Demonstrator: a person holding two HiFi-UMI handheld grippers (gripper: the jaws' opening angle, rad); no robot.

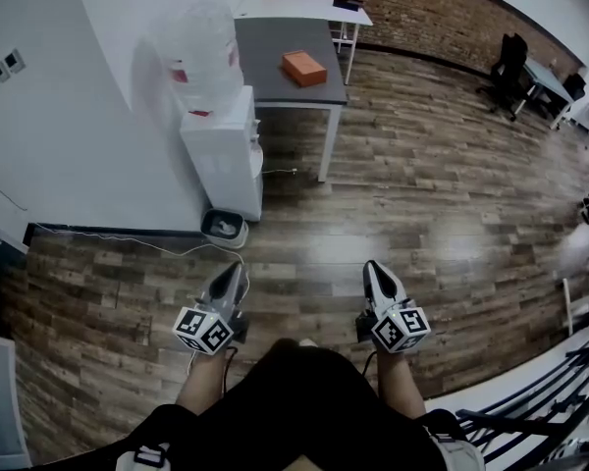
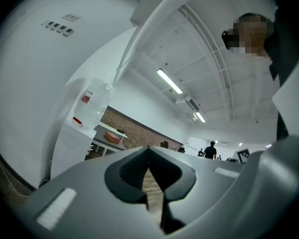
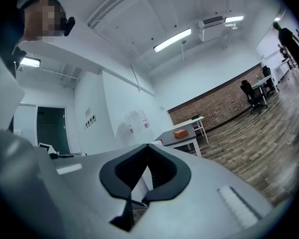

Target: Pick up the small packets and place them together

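Standing on the wood floor (image 1: 422, 194), a person (image 1: 304, 400) holds the left gripper (image 1: 234, 275) and right gripper (image 1: 375, 273) level, each with jaws pressed together, empty; an orange packet (image 1: 303, 68) lies on the grey bench (image 1: 265, 57) well ahead

One left gripper (image 1: 238, 271), one right gripper (image 1: 372, 268), one water dispenser (image 1: 221, 145), one grey bench (image 1: 270, 57) and one white bench (image 1: 285, 8) beside it, one orange box (image 1: 303, 68).
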